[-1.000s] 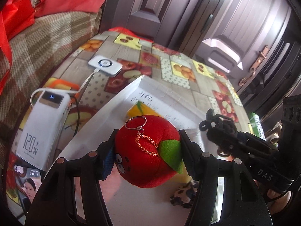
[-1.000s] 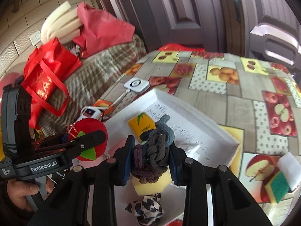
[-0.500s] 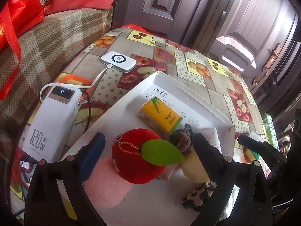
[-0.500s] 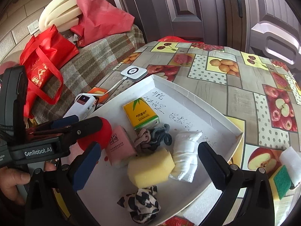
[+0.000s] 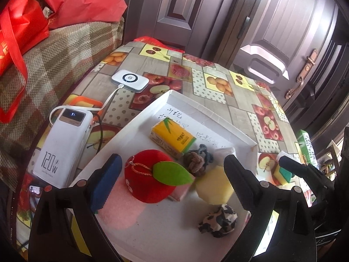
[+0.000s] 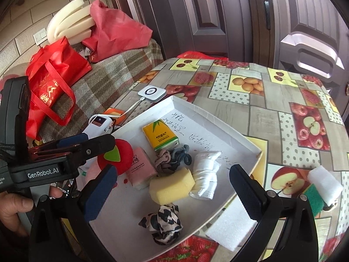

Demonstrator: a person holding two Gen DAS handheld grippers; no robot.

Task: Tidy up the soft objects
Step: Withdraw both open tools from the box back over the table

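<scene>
Both your grippers, left (image 5: 170,174) and right (image 6: 172,185), now stand wide and hold nothing. One second ago they gripped the plush apple (image 5: 150,176) and knotted rope (image 6: 172,159); these now lie in the white tray (image 6: 218,120) on the fruit-patterned table (image 6: 272,100) near dark doors.

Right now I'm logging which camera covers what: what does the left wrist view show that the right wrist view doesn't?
Only left wrist: the door handle, and the power bank's front print.
Only right wrist: the foam slabs on the sofa, the white foam block beside the tray, and a hand holding the left gripper.
Both: the tray, plush apple, yellow sponge and tissue pack.
</scene>
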